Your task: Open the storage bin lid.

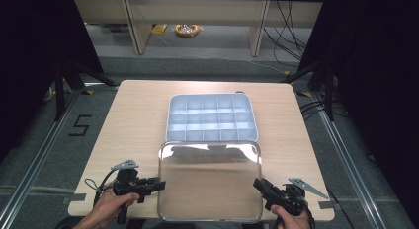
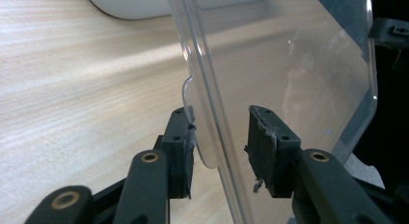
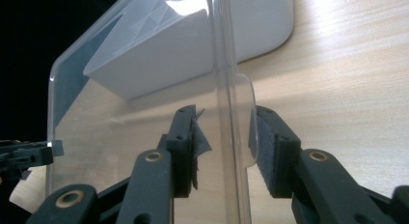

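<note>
Clear plastic lid (image 1: 210, 182), glossy, round-cornered, small side tabs, before compartment tray (image 1: 211, 117)

Clear glossy plastic lid (image 1: 210, 182), smooth, glare at its edge nearest the compartment tray (image 1: 211, 118); tray is matt whitish plastic. Worktop (image 1: 138, 120) pale wood-grain, satin. Gripper pads (image 2: 263, 147) black, rough, frayed.

The left tongs (image 1: 160, 184) and the right tongs (image 1: 257, 183) point inward toward each other, each held low in one hand, jaws slightly apart.
</note>
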